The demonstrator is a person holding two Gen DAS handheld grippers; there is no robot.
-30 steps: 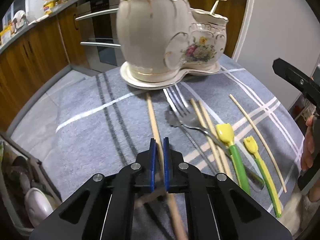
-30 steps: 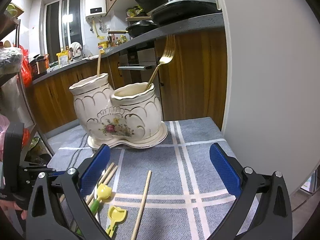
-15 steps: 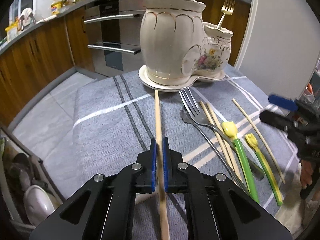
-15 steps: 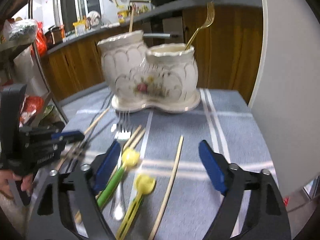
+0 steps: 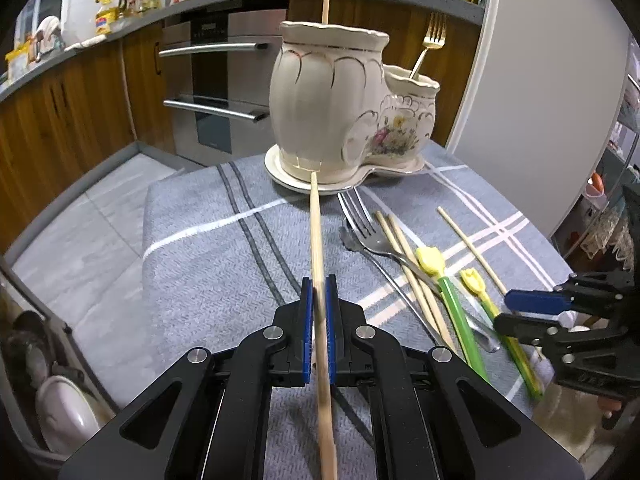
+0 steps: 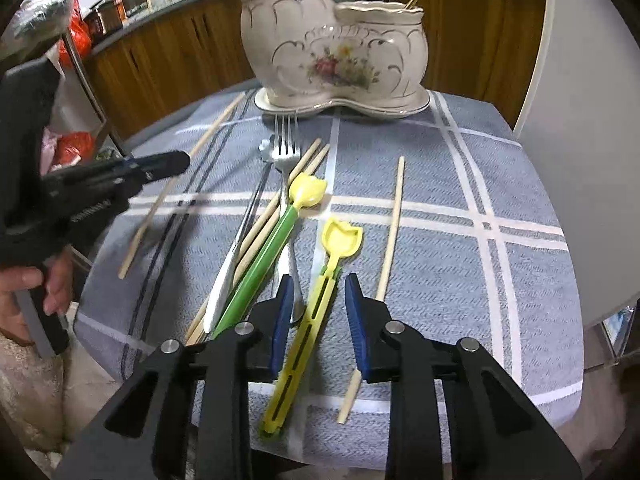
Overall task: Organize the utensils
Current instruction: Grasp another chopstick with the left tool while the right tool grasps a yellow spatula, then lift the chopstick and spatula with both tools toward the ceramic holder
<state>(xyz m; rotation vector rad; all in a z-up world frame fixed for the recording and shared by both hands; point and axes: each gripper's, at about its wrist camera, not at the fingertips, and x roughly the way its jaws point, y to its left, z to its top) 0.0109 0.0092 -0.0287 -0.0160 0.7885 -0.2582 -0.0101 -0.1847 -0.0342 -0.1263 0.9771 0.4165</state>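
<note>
My left gripper [image 5: 319,286] is shut on a wooden chopstick [image 5: 315,220] that points at the cream ceramic two-pot holder [image 5: 332,112]. One chopstick [image 5: 326,0] stands in its taller pot and a gold fork [image 5: 432,36] in the lower one. My right gripper [image 6: 319,282] points down over the cloth. Its jaws are closing around the handle of a yellow tulip-shaped utensil [image 6: 320,296], which lies between the pads without touching them. In the right wrist view the left gripper [image 6: 180,158] holds its chopstick [image 6: 160,200] at the left.
On the grey checked tablecloth [image 6: 460,240] lie a silver fork [image 6: 286,148], a green-handled tulip utensil [image 6: 272,248], a pair of chopsticks [image 6: 298,176], a single chopstick [image 6: 392,224] and a white-handled utensil [image 6: 224,280]. Wooden cabinets and an oven [image 5: 212,92] stand behind the table.
The right gripper tipped down towards the utensils and its jaws narrowed around the yellow tulip utensil. The left gripper drew back from the holder with the chopstick still in it.
</note>
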